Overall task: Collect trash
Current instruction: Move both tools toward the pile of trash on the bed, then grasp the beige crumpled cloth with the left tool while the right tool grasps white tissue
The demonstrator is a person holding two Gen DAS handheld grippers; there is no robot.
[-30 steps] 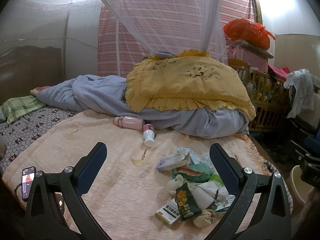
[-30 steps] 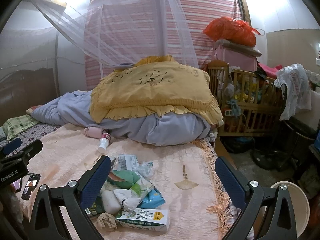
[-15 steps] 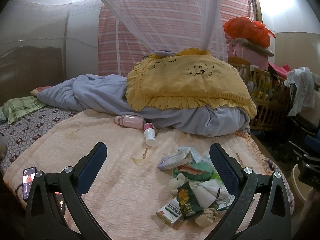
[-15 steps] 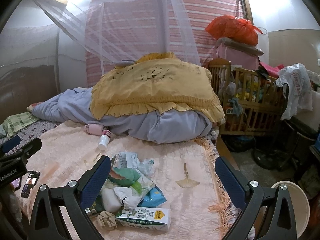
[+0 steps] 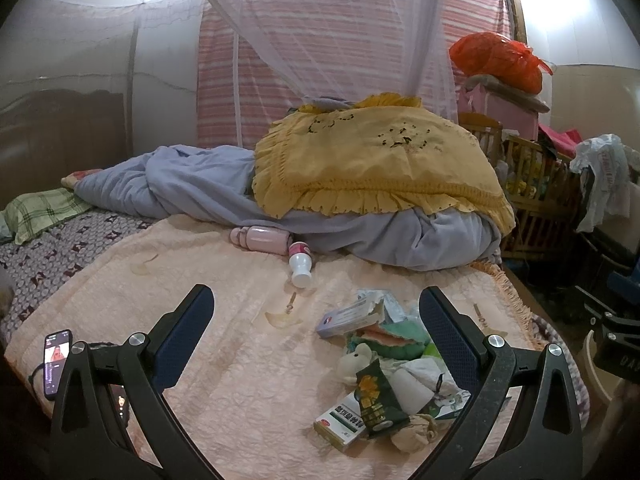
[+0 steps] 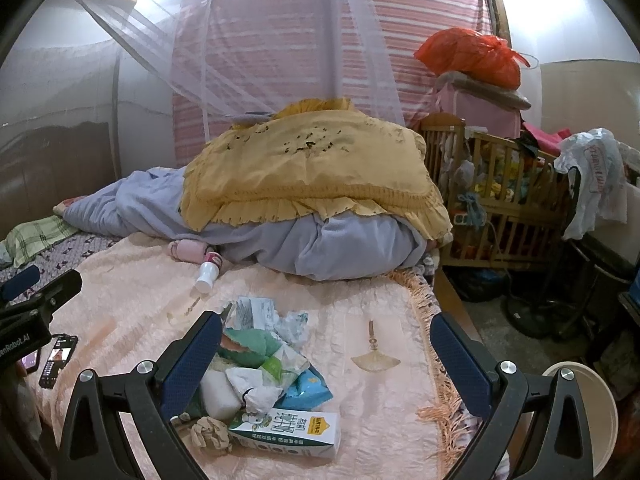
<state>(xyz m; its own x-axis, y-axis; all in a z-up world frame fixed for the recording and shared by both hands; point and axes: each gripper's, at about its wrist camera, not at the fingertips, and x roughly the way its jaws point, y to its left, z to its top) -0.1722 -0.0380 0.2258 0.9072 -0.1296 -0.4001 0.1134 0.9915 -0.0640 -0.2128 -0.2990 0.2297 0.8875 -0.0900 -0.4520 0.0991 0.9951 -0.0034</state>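
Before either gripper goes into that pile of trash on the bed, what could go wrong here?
1. The trash pile is loose and overlapping, so grabbing the milk carton may drag neighbouring wrappers along or scatter them.
2. The phone lies near the left gripper; it could be knocked or mistaken for trash.
3. The bin sits on the floor past the bed's fringed edge, so a light wrapper may fall short.

The left hand-held gripper [image 5: 316, 340] is being held level with its jaws spread wide, nothing being gripped between the blue pads [image 5: 182, 336]. The right hand-held gripper [image 6: 326, 364] is likewise being held wide apart and empty, being pointed forward.
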